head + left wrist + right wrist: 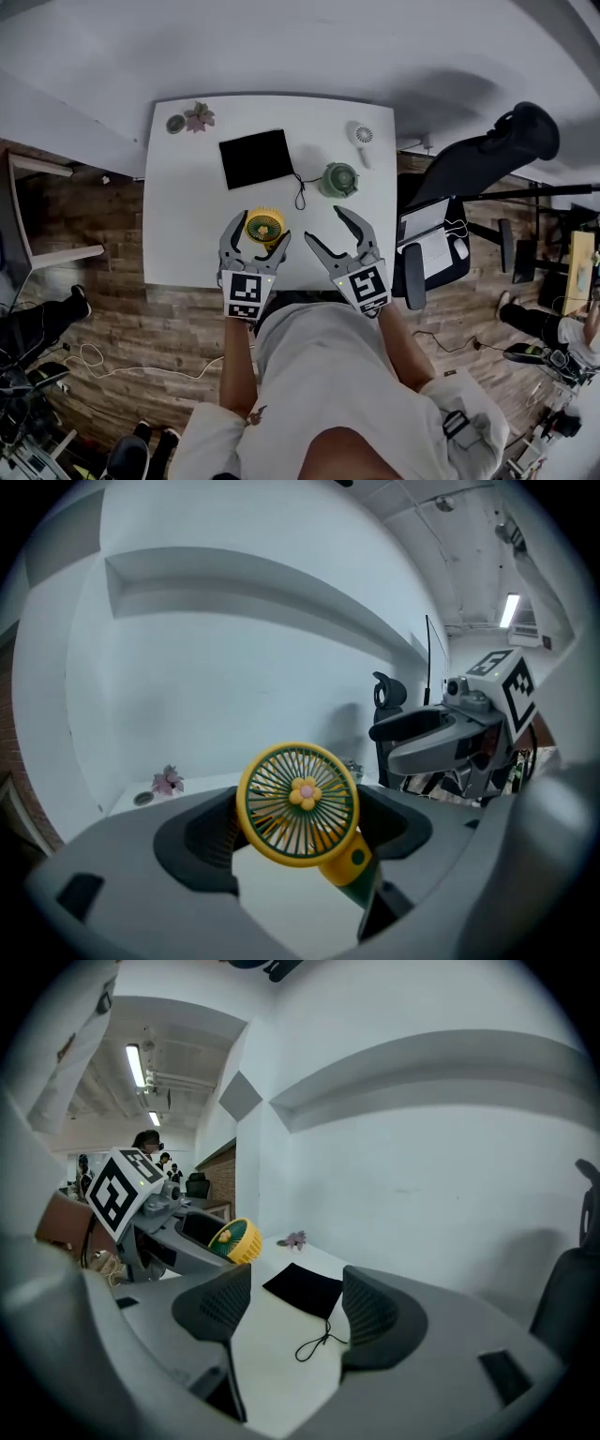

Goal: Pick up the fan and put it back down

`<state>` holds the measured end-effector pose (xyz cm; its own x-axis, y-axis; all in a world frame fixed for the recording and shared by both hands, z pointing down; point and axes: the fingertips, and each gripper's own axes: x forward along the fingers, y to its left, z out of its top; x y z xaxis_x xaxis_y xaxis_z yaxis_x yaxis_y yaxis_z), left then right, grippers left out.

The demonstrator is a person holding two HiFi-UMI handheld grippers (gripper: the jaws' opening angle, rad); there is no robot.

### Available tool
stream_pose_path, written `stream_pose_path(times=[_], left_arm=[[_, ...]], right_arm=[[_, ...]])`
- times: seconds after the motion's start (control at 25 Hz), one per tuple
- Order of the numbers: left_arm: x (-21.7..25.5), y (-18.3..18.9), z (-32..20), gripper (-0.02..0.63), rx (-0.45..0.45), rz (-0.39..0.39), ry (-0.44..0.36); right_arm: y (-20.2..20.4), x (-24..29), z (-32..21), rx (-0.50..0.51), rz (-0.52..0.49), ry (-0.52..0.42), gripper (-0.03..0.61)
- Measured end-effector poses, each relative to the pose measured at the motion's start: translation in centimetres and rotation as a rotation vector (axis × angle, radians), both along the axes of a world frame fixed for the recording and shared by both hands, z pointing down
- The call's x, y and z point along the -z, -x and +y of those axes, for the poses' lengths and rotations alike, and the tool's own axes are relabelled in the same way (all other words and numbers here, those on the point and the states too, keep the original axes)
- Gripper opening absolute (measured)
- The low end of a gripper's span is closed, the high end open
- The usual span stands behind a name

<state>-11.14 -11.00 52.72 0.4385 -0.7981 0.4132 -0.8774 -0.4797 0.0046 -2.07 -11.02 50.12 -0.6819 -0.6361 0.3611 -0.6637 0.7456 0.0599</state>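
Note:
A small yellow fan (264, 225) with a green grille and a flower at its hub sits between the jaws of my left gripper (261, 231), which is shut on it. In the left gripper view the fan (298, 803) fills the gap between the two dark pads, handle slanting down to the right, over the white table (187, 216). Whether it touches the table I cannot tell. My right gripper (326, 225) hovers beside it over the table's near edge, open with nothing between its jaws (286, 1312). From the right gripper view the fan (234, 1239) shows at the left.
A black pad (256, 157) with a thin cord (300, 192) lies mid-table. A round green fan (339, 180) and a small white fan (363, 137) stand at the right, a little plant (199, 117) at the far left corner. A black chair (478, 169) stands right of the table.

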Motion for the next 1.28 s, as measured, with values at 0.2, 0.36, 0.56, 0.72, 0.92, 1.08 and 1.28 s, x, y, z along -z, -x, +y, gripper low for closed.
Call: stream_pose_path(times=[0.2, 0.36, 0.56, 0.72, 0.92, 1.08, 1.28], left_arm=[[-4.0, -0.1, 0.5, 0.385, -0.032, -0.006, 0.092], [-7.1, -0.3, 1.0, 0.385, -0.062, -0.027, 0.156], [-11.0, -0.5, 2.1, 0.385, -0.089, -0.046, 0.241], [-13.7, -0.8, 2.9, 0.385, -0.107, -0.046, 0.296], [-16.1, -1.4, 3.2, 0.385, -0.136, -0.044, 0.358], [-18.0, -1.7, 3.5, 0.385, -0.156, -0.063, 0.407], [-19.9, -1.6, 4.0, 0.385, -0.168, -0.077, 0.455]], right_arm=[[0.3, -3.4, 0.4, -0.007, 0.031, 0.068, 0.308], [0.2, -6.7, 1.1, -0.011, 0.067, 0.135, 0.308], [-0.2, -9.9, 2.1, -0.019, 0.103, 0.203, 0.308], [-0.6, -12.3, 2.8, -0.030, 0.119, 0.252, 0.308], [-0.9, -14.9, 3.7, -0.036, 0.149, 0.304, 0.308], [-1.0, -16.5, 4.2, -0.038, 0.167, 0.335, 0.308], [-1.0, -17.5, 4.7, -0.041, 0.178, 0.358, 0.308]])
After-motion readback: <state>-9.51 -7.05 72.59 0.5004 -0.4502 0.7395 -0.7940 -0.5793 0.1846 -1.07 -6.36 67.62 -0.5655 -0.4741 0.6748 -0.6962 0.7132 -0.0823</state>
